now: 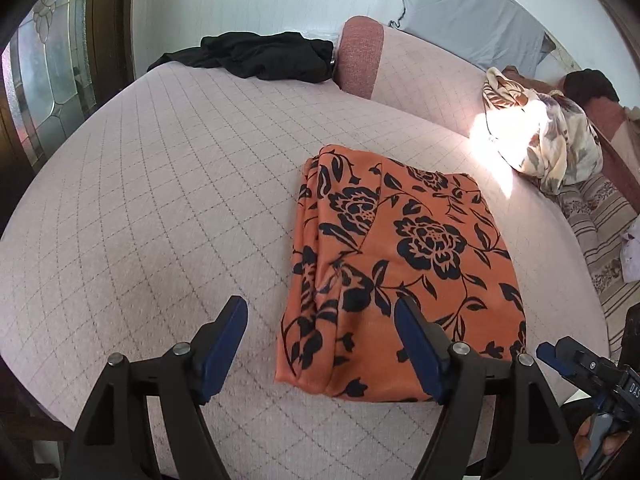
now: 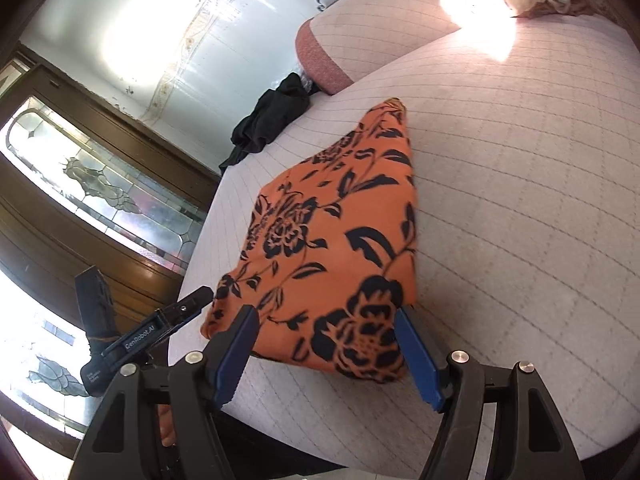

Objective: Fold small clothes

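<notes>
Both my grippers are spread wide, holding nothing: left gripper (image 1: 320,350) hangs over the near-left corner of the folded orange cloth (image 1: 400,256), right gripper (image 2: 326,350) over its near-right edge; long axis runs near-to-far on the bed (image 1: 160,200)

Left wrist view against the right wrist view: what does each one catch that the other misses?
Only the left wrist view shows the grey pillow against the wall, the striped bedding at the right edge, and the whole floral bundle in the sun patch.

Only the right wrist view shows the wooden door with leaded glass in full.

Both show the folded orange floral garment lying flat on the quilted bed, the black clothes in the far corner, the pink bolster, and the left gripper and right gripper open, holding nothing.
</notes>
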A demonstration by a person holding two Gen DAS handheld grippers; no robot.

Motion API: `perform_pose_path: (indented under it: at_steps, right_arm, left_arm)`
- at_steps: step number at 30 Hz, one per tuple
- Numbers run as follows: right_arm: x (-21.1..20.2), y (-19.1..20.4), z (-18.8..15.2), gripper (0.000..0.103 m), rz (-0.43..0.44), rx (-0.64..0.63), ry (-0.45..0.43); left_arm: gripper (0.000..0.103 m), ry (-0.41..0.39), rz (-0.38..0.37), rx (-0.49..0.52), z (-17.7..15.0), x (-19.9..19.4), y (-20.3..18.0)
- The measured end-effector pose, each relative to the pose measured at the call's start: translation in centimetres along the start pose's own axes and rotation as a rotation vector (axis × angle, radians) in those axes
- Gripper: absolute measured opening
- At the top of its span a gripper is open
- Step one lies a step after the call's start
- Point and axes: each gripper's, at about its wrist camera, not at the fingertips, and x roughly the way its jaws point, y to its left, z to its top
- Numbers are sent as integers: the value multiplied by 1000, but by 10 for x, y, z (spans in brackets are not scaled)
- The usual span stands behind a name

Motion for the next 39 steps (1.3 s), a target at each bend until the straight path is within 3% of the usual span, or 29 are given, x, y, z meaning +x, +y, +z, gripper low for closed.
perform_pose_path:
  at_steps: [9,13,17,23,24,25,26,28,33,36,39]
  right_arm:
    - [2,-12,6,74,16,51,16]
    - [18,-21,25,74,19,81,42]
    - [42,-36,50,74,47,145,70]
    - [102,-47,73,70,67,206,170]
    - [107,-42,74,60,75,171,176]
    - [112,-29,75,36,48,93,210]
    - [111,-20,77,33,22,36,211]
    - [98,-1,88,30,2,-56,184]
    - [45,21,128,30,0,-148,46]
    - [35,-8,145,31,-18,-97,28]
    - [38,-52,141,38,-113,-24,15]
  left_arm:
    - [77,0,-14,19,3,-2,-1]
    - [77,5,-192,-15,18,5,12]
    - [77,81,-287,-33,40,35,16]
    - [73,236,-261,-31,40,100,13]
    - [62,210,-269,-7,38,97,8]
    - [45,224,-291,4,39,96,3]
    - [37,212,-279,12,41,92,-1]
    - [32,178,-291,35,46,84,-12]
    - [32,72,-343,53,69,70,-63]
    - [37,99,-358,48,80,92,-93]
    - [41,152,-261,93,77,125,-117]
